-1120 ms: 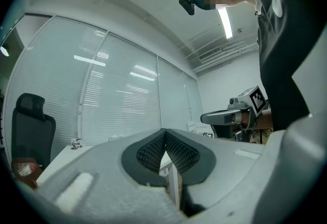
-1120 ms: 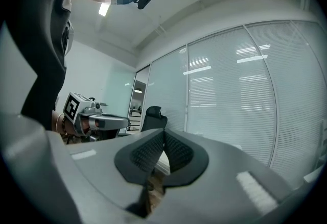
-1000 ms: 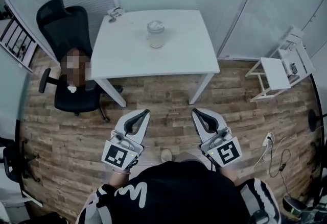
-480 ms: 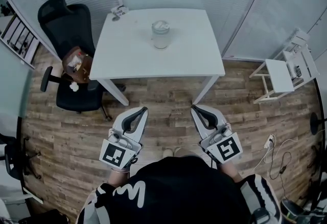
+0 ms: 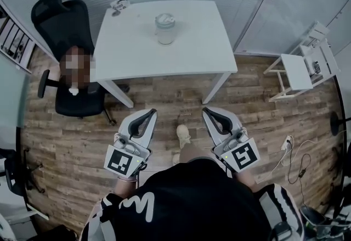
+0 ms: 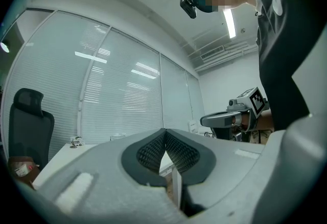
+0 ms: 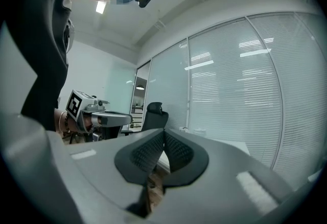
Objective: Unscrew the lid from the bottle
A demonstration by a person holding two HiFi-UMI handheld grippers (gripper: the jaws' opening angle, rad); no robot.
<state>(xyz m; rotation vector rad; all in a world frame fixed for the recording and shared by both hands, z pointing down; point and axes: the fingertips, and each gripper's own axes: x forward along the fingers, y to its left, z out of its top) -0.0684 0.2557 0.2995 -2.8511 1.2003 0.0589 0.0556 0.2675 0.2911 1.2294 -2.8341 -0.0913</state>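
The left gripper (image 5: pixel 150 113) and right gripper (image 5: pixel 207 112), fingers together and empty, should open before reaching the bottle (image 5: pixel 165 31) near the bench's (image 5: pixel 131 56) far edge.

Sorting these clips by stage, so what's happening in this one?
A person stands on the wood floor, short of the white table, with a tool in each hand. The left tool and the right tool are both shut and empty, pointing level towards the table. The clear bottle stands on the table's far half with its lid on, untouched. Unscrewing has not begun.
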